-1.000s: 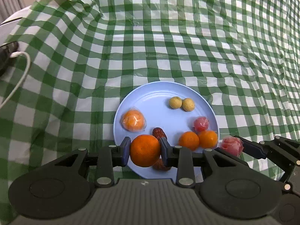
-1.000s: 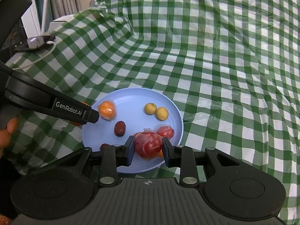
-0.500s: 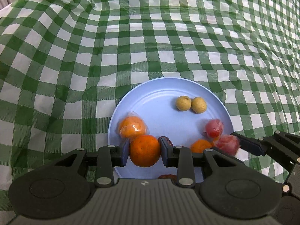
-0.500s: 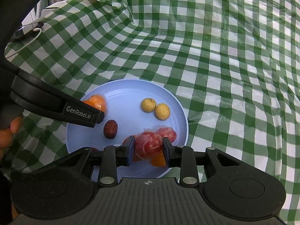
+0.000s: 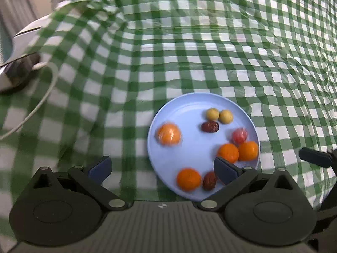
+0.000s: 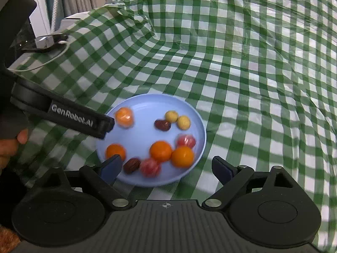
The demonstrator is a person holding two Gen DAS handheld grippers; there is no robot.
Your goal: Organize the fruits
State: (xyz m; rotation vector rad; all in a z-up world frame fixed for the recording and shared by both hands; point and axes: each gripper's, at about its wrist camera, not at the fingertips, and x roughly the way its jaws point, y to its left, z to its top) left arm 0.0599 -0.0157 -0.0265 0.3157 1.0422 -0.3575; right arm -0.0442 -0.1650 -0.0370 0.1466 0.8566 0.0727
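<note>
A light blue plate [image 5: 195, 145] [image 6: 143, 135] on the checked cloth holds all the fruit. My left gripper [image 5: 162, 170] hangs over its near left rim, jaws opening wide. A bare orange [image 5: 188, 179] and a date [image 5: 209, 181] lie on the plate between its fingers, untouched. My right gripper [image 6: 167, 168] is over the near rim, jaws opening too. Below it lie a wrapped red fruit [image 6: 150, 167], a date [image 6: 131, 165] and two oranges [image 6: 160, 150], none gripped. A wrapped orange [image 5: 169, 134], two yellow fruits [image 5: 219, 115] and another date [image 5: 210, 127] sit farther back.
The left gripper's finger [image 6: 84, 120] crosses the right wrist view over the plate's left rim, with a hand [image 6: 12, 145] behind it. A dark device with a white cable [image 5: 42, 97] lies far left. Wrinkled green-and-white cloth [image 5: 210, 52] covers the table beyond.
Both grippers went from shut to wide open. The orange left the left jaws and the wrapped red fruit left the right jaws; both now lie on the plate. One date now rests beside the yellow fruits.
</note>
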